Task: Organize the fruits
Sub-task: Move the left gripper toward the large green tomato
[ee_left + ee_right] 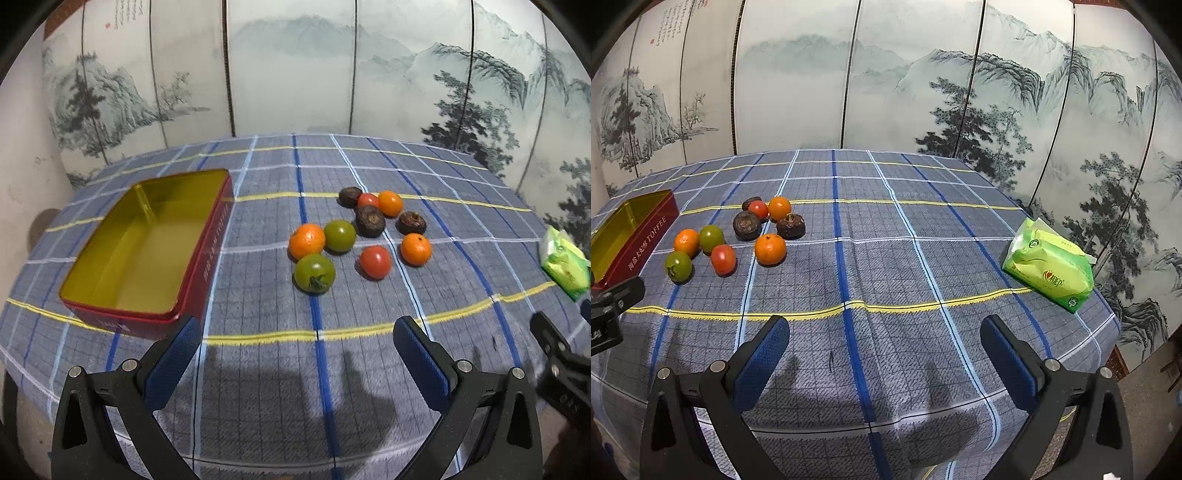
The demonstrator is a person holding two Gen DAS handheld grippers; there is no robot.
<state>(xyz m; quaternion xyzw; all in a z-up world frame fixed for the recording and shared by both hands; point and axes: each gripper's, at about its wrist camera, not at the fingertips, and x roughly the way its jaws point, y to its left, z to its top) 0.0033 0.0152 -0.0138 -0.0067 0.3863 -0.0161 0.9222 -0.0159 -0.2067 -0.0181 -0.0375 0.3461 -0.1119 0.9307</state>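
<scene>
A painted mountain-landscape folding screen (295, 74) backed a table under a blue plaid cloth (369, 369). All the fruit sat loose on the cloth in one cluster: three oranges, two green tomatoes, two red tomatoes and three dark, wrinkled fruits, kind uncertain. A red tin (147, 254) with a gold interior lay open and empty just left of the cluster, its long axis running away from the cameras and slightly rightward. A green tissue pack (1049, 266) lay well apart at the right edge. The left gripper (297, 338) hung over the near cloth with its jaws spread wide and nothing between them; the nearest green tomato (314, 273) lay almost straight ahead of its fingers, and the tin's near corner sat just beside its left finger (177, 354). The right gripper (884, 338) was likewise wide and empty, but from it the cluster lay far off to the left, nearest piece an orange (770, 249). Judgement: the left hand was better placed for a first pick, with a short carry leftward into the tin.
</scene>
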